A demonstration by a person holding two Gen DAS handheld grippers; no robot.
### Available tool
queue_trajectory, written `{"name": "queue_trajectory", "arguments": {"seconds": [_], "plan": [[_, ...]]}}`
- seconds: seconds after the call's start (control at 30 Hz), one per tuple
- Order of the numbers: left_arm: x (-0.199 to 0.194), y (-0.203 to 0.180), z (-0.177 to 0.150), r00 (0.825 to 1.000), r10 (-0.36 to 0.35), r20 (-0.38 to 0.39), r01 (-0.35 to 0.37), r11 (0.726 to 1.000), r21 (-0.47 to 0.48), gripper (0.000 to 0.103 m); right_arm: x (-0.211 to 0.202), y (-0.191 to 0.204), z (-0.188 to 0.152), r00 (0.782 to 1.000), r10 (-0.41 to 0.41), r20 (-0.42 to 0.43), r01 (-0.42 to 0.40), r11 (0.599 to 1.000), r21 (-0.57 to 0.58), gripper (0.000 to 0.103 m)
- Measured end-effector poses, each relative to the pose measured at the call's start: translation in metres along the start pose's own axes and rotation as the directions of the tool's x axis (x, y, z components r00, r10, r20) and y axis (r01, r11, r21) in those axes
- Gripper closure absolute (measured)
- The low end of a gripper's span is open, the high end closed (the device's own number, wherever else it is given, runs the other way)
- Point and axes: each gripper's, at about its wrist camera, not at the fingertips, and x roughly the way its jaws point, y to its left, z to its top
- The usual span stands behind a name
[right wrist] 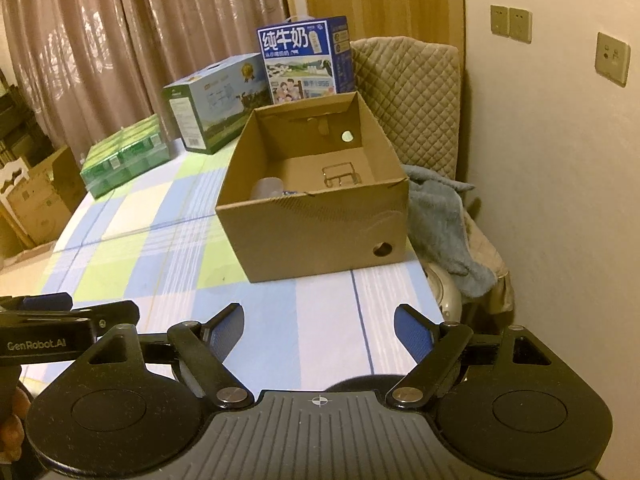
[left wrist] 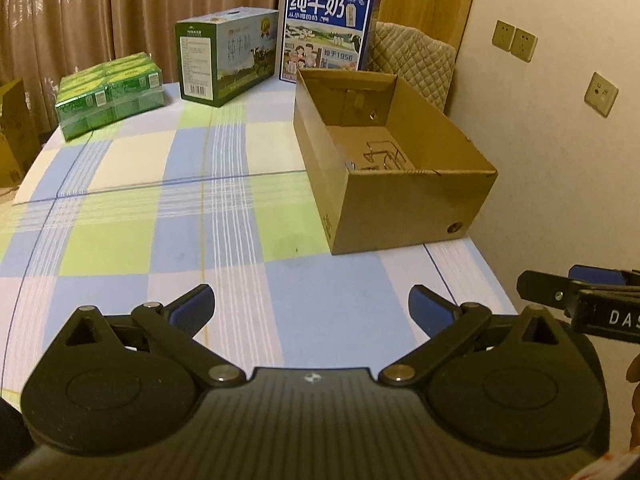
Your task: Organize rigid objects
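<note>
Both my tongs spread wide, holding nothing: left tongs (left wrist: 311, 312) and right tongs (right wrist: 319, 330) hover side by side over the near part of the checked surface (left wrist: 224, 216). Open cardboard box (right wrist: 316, 216) sits ahead toward the right edge; inside it a wire rack (right wrist: 340, 176) and a clear cup (right wrist: 268, 188). Green carton pack (left wrist: 110, 94), green milk box (left wrist: 226, 58) and blue milk box (left wrist: 326, 34) stand at the far end.
</note>
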Motion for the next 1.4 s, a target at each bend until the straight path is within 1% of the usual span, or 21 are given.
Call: {"name": "queue_trajectory", "arguments": {"seconds": [0.1, 0.2, 0.37, 0.73, 1.4], "plan": [[-0.001, 0.002, -0.001, 1.000, -0.003, 0.000, 0.003, 1.000, -0.020, 0.001, 0.001, 0.003, -0.001, 1.000, 0.001, -0.006, -0.001, 1.000, -0.007, 0.024], [-0.004, 0.003, 0.000, 1.000, 0.014, 0.017, -0.014, 1.000, -0.027, 0.001, 0.000, 0.003, -0.003, 1.000, 0.002, -0.007, -0.002, 1.000, -0.009, 0.024], [-0.006, 0.005, 0.002, 0.999, 0.018, 0.026, -0.018, 0.999, -0.034, 0.001, 0.000, 0.003, -0.001, 1.000, 0.006, -0.006, -0.006, 1.000, -0.001, 0.024], [-0.008, 0.000, 0.000, 0.999, 0.011, 0.037, -0.011, 1.000, -0.002, 0.001, 0.000, 0.008, -0.001, 1.000, -0.010, 0.008, 0.010, 0.999, -0.032, 0.024], [-0.005, -0.002, -0.003, 0.999, 0.013, 0.030, -0.013, 1.000, 0.019, 0.001, 0.001, 0.011, 0.000, 1.000, -0.007, 0.009, 0.007, 0.999, -0.035, 0.024]]}}
